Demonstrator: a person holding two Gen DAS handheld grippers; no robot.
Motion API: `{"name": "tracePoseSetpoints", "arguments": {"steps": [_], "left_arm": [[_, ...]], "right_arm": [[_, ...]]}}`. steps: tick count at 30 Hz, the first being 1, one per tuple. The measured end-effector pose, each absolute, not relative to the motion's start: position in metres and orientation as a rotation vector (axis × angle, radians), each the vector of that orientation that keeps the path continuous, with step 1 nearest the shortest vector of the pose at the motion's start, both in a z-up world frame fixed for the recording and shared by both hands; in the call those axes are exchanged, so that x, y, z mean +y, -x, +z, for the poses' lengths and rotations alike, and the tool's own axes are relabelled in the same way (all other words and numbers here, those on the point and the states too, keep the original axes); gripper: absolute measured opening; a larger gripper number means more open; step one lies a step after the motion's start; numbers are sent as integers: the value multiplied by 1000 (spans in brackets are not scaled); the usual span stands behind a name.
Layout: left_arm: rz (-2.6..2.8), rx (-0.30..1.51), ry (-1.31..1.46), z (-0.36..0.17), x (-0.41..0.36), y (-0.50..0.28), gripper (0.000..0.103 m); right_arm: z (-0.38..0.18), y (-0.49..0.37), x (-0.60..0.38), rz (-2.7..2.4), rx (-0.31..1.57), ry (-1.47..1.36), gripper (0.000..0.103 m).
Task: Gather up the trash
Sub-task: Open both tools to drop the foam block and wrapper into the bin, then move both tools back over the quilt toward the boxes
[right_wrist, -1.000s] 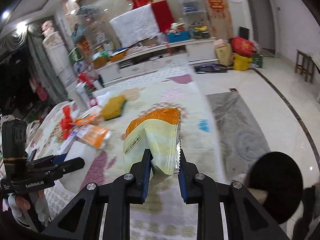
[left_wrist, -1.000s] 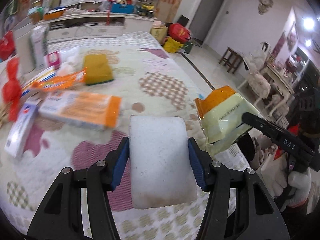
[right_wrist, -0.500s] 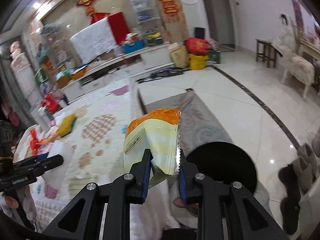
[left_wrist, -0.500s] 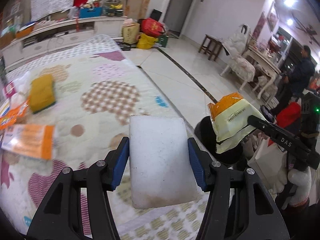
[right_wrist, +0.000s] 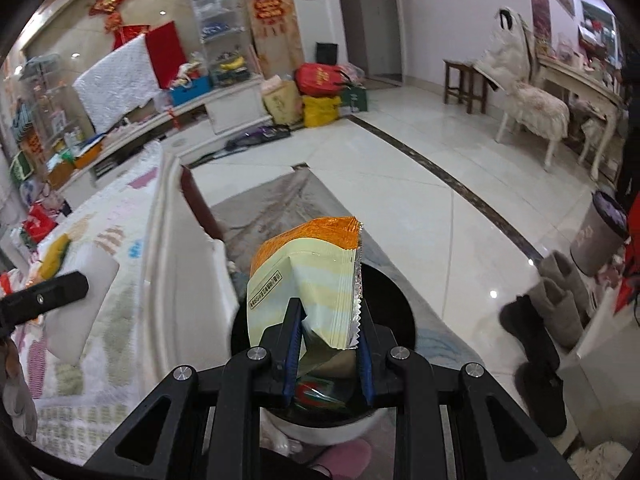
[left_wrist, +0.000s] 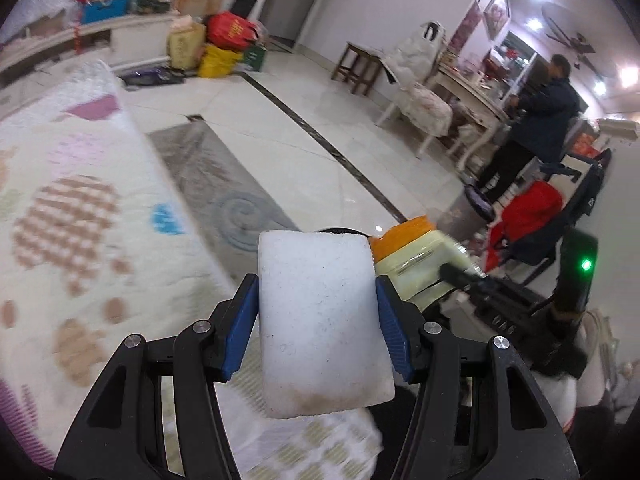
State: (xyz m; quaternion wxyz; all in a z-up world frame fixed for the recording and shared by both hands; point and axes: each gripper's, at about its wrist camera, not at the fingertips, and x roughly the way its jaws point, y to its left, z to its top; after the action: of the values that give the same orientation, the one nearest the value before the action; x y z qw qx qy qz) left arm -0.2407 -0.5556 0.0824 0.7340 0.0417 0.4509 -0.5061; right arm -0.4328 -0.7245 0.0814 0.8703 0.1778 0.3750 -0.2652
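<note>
My left gripper (left_wrist: 317, 284) is shut on a white foam block (left_wrist: 320, 320) with a dirty lower edge, held over the bed's edge. My right gripper (right_wrist: 328, 308) is shut on a pale green snack packet (right_wrist: 308, 276) with an orange top. Directly under that packet stands a round bin (right_wrist: 394, 312) with a black liner and a white outer wall; some wrappers lie inside. In the left wrist view the packet (left_wrist: 412, 256) and the right gripper (left_wrist: 456, 274) show just right of the block, which hides most of the bin. The right wrist view shows the left gripper (right_wrist: 60, 288) and the block (right_wrist: 84, 304) at far left.
A bed with a patterned quilt (left_wrist: 80, 220) fills the left side. A grey rug (left_wrist: 208, 184) lies on the tiled floor beside it. Boots (right_wrist: 560, 292) and a grey stool (right_wrist: 596, 236) stand right of the bin, pink slippers (right_wrist: 344, 456) near it. A person (left_wrist: 552, 112) stands by a table.
Both grippers have swung right, off the middle of the bed to its edge. The bin has come under the right gripper's packet. Both grips are unchanged.
</note>
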Motion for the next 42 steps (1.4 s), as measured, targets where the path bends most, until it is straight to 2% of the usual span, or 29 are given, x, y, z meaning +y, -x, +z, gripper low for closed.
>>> {"name": "tracePoseSetpoints", "arguments": {"steps": [9, 11, 12, 15, 18, 25, 42], "left_arm": [[-1156, 1047, -85, 56, -614, 250, 58], [-1169, 1048, -68, 51, -623, 250, 60], [-1177, 1057, -66, 49, -627, 250, 61], [-1190, 1088, -71, 42, -635, 252, 62], [-1192, 1100, -71, 36, -637, 254, 68], [-1169, 1082, -94, 41, -623, 256, 68], [-952, 938, -119, 69, -519, 255, 68]], "right_arm": [[50, 435, -745, -607, 833, -423, 24], [49, 434, -747, -608, 834, -430, 37], [48, 434, -747, -611, 831, -438, 48], [50, 437, -747, -602, 814, -456, 49], [49, 435, -746, -594, 815, -463, 49], [40, 432, -737, -569, 836, -478, 49], [41, 382, -666, -473, 898, -317, 49]]}}
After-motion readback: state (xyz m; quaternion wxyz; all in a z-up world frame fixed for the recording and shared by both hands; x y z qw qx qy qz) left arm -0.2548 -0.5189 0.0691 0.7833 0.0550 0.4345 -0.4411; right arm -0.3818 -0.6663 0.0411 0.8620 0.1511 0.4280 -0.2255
